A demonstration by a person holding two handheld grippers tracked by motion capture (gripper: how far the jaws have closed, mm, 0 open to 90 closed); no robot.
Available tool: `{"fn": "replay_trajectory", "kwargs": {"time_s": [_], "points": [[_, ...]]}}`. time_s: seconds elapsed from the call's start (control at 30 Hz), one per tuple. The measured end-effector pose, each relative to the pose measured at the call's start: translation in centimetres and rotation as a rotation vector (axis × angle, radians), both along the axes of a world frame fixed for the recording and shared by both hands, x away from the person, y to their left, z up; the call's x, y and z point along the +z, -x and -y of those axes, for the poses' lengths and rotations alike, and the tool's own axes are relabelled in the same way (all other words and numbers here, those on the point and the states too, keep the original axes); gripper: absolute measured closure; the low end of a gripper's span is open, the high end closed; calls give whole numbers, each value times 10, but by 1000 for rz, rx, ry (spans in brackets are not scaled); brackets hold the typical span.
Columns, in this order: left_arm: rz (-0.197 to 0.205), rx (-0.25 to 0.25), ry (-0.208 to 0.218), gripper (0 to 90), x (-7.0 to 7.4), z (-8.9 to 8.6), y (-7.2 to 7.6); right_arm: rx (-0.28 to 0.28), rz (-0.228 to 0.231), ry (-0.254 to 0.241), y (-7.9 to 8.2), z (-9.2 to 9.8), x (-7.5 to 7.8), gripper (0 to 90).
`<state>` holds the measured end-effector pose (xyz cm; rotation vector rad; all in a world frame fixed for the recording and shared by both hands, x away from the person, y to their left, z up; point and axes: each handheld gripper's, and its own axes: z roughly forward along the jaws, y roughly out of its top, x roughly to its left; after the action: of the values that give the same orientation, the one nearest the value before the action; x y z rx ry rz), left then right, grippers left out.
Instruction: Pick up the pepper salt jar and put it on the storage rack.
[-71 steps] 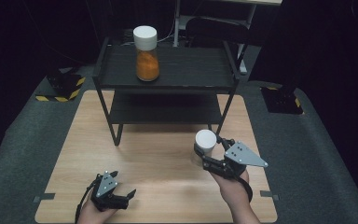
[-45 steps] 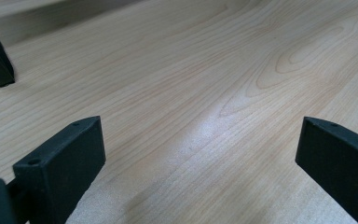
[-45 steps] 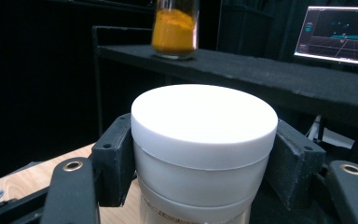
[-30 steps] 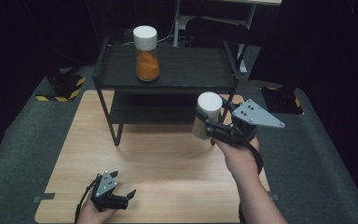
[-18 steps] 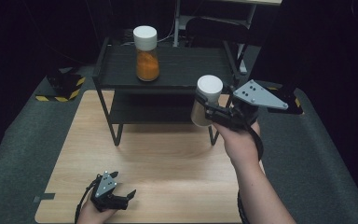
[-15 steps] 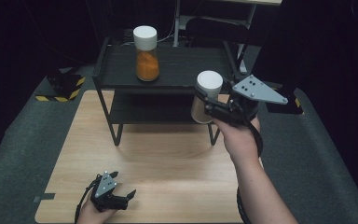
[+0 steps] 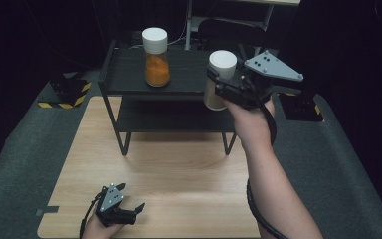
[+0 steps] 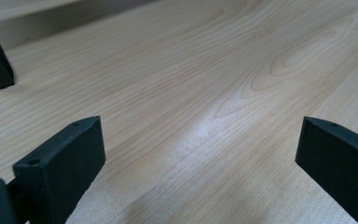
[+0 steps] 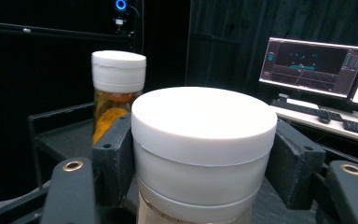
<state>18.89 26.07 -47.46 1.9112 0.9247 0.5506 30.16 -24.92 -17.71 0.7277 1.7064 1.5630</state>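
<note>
While the right claw (image 7: 218, 88) is raised at the front right edge of the black shelf unit (image 7: 124, 69), its jaws are pressed against both sides of a white-lidded jar (image 7: 220, 79), just below the lid. That jar stands upright in the grip, its long axis vertical and its lid facing up, with a pale filling showing in the body under the lid. In the right gripper view the same white-lidded jar (image 9: 204, 149) sits close between the two black jaws, touched by both. A second jar with orange contents (image 7: 156, 50) stands upright on the top shelf, well to the left of the held one, white cap up; in the right gripper view this jar with orange contents (image 9: 116, 91) appears behind and to the left. The left claw (image 7: 129, 209) rests low on the wooden desk (image 7: 179, 174) near its front left corner, jaws spread wide apart with nothing between them, as the left gripper view shows. A monitor (image 9: 313, 65) and keyboard (image 9: 354, 125) sit in the dark background.
</note>
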Motion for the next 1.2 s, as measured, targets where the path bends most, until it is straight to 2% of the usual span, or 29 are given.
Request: {"fn": "replay_trajectory", "kwargs": {"time_s": [0.3,0.53,0.7,0.93,1.2], "points": [[-3,-5,13,17,-1,-3,-1,-33,-6,-4,-29,-16,11,333],[1,-5,20,17,-2,-4,0,-63,-11,14,-47,-31,13,332],[2,-8,24,17,-2,-5,0,-74,-11,-2,-58,-35,13,333],[5,-16,7,17,-1,-3,0,-80,-33,10,-71,-41,17,333],[7,-22,10,17,-1,-4,0,-88,-56,-6,-78,-41,16,332]]}}
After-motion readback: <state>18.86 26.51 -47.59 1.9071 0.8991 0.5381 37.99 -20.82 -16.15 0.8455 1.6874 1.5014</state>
